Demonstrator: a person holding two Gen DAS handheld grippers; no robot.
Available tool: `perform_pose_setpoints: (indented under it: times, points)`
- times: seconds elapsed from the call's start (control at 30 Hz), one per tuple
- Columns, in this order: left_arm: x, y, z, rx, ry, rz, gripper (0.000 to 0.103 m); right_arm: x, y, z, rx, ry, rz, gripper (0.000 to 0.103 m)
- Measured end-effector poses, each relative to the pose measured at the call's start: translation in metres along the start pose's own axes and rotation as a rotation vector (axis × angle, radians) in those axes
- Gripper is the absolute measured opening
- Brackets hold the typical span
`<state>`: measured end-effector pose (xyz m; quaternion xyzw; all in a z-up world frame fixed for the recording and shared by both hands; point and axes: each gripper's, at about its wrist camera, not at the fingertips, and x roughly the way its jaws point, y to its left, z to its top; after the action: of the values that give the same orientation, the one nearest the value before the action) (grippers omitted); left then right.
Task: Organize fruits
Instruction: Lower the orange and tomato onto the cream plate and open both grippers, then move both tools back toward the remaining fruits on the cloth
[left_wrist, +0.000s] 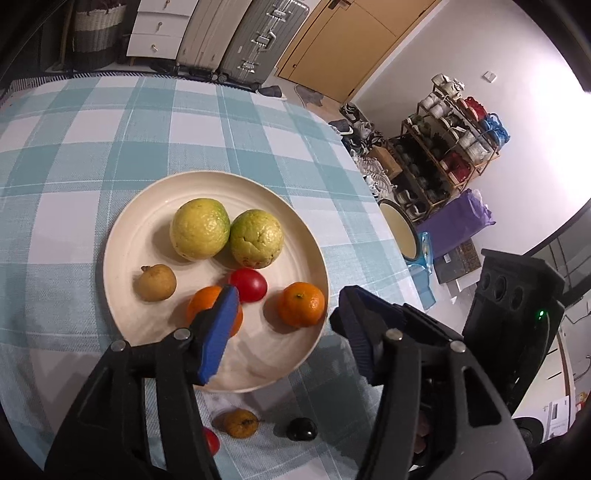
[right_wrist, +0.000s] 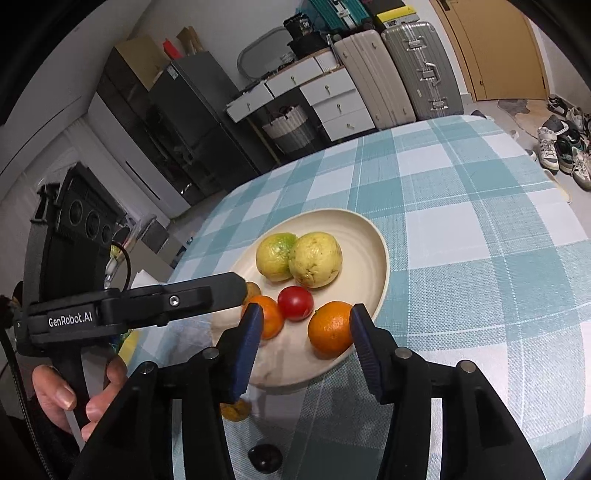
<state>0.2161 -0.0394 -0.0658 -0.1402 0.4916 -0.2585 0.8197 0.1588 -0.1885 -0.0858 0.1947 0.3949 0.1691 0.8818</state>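
Left wrist alone shows a shoe rack (left_wrist: 448, 147); both tools (left_wrist: 286, 306) (right_wrist: 306, 317) gape, gripping nothing.

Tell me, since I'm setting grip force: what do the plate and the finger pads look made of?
The plate looks like matte cream ceramic or melamine, given its faint concentric ridges and dull sheen. The left gripper's pads look like blue ribbed rubber or foam, though that is uncertain.

light: bright indoor | glare: white wall (left_wrist: 535, 110) blown out | shadows: soft | edges: fisheye-warped, dark vignette
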Motion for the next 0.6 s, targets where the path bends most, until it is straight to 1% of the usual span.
perform_pose_setpoints:
  times: [0.27, 0.33, 0.43, 0.5, 0.6]
  points:
    - [-0.023, -0.009, -0.013, 0.024, -0.030, 0.011, 0.053, -0.017, 0.006, -0.006, 0.004, -0.028, -0.002, 0.050]
    - [-0.031, -0.011, -0.017, 0.033, -0.048, 0.026, 0.053, -0.022, 0.008, -0.007, 0.001, -0.035, -0.006, 0.050]
    - [-0.043, -0.017, -0.024, 0.064, -0.079, 0.068, 0.053, -0.030, 0.012, -0.011, -0.007, -0.046, -0.008, 0.051]
    - [-0.052, -0.020, -0.032, 0.087, -0.099, 0.104, 0.053, -0.035, 0.016, -0.014, -0.017, -0.052, -0.007, 0.054]
    - [-0.063, -0.026, -0.041, 0.111, -0.121, 0.123, 0.054, -0.043, 0.025, -0.019, -0.045, -0.068, -0.015, 0.062]
